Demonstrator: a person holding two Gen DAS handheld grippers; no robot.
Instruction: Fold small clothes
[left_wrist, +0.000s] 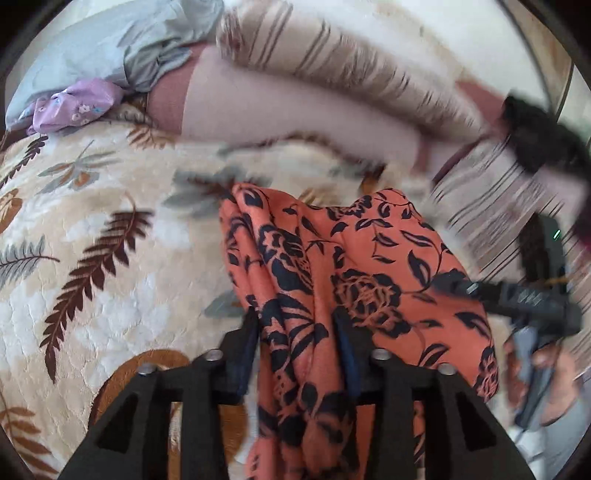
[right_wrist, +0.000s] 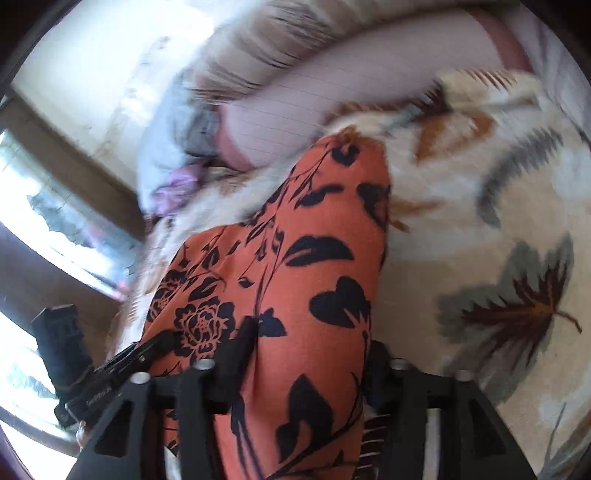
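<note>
1. Cloth fills the lower middle of both your wrist views: an orange garment (left_wrist: 369, 266) with a black flower-and-leaf print, bunched in long folds over a cream blanket (left_wrist: 110, 229) patterned with brown and grey leaves.
2. Your left view alone shows the right gripper (left_wrist: 517, 295) from the side, at the right edge, its fingertip lying on the garment's far side; it also shows a lilac floral cloth (left_wrist: 77, 105) and a pale blue cloth (left_wrist: 110, 40) at upper left.
3. Your right view alone shows a bright window (right_wrist: 55, 206) at the left, with the left gripper (right_wrist: 122, 365) at lower left.
4. Your left gripper (left_wrist: 299, 332) pinches a thick fold of the garment between its fingers.
5. Your right gripper (right_wrist: 310, 350) stands wide, with the garment (right_wrist: 303, 258) filling the gap; whether the pads press it, you cannot tell.
</note>
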